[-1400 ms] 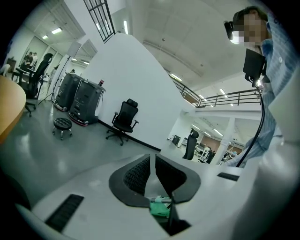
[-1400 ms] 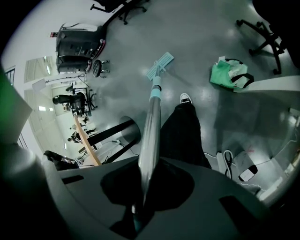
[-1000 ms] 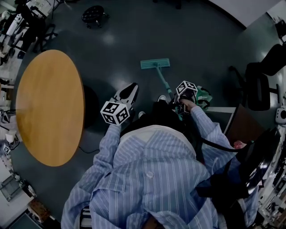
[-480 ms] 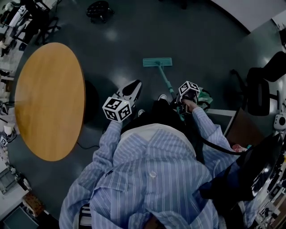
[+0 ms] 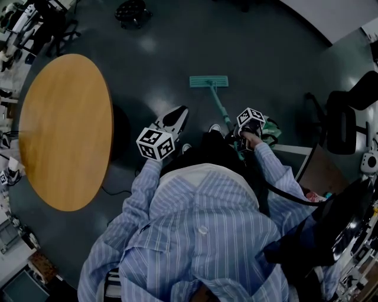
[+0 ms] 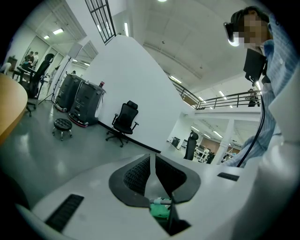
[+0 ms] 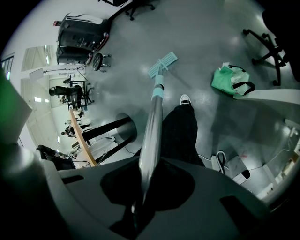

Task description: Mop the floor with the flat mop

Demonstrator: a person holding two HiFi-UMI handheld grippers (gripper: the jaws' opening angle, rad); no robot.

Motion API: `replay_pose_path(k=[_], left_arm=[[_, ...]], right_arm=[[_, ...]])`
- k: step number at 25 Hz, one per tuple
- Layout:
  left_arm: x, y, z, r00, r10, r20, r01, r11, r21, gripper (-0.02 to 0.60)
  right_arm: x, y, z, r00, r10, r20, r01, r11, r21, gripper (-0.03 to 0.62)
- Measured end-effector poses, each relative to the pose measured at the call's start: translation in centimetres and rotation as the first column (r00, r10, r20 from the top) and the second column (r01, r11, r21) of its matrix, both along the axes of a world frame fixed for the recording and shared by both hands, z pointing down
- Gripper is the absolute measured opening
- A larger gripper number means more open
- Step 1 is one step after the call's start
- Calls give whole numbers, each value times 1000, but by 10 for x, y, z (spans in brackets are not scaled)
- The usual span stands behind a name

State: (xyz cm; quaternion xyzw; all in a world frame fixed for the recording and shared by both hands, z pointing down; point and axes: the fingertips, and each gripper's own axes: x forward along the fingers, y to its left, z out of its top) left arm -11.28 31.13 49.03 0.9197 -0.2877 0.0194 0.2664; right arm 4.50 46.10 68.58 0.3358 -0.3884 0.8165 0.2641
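The flat mop has a teal head (image 5: 208,81) lying flat on the dark floor ahead of the person's feet. In the right gripper view the mop head (image 7: 163,64) lies far down the silver handle (image 7: 151,133). My right gripper (image 5: 242,131) is shut on that handle, which runs up between its jaws (image 7: 146,176). My left gripper (image 5: 175,115) hangs to the left of the handle and apart from it. In the left gripper view its jaws (image 6: 152,161) stand closed on each other, a thin slit between the pads, holding nothing.
A round wooden table (image 5: 65,130) stands at the left, its dark pedestal (image 7: 123,127) near the person's leg. A green bag (image 5: 269,126) lies on the floor at the right, beside an office chair (image 5: 345,118). A wheeled stool (image 5: 131,10) stands far ahead.
The mop head has slid slightly farther from the person over the second. The view has shifted a little, and both grippers keep their hold and pose.
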Motion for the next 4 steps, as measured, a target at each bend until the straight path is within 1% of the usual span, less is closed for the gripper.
replay_pose_path(k=[4], left_arm=[[-2, -2, 4, 1000, 1, 3, -1, 1000, -6, 35]], right_arm=[[-2, -1, 3, 1000, 8, 0, -8, 1000, -5, 54]])
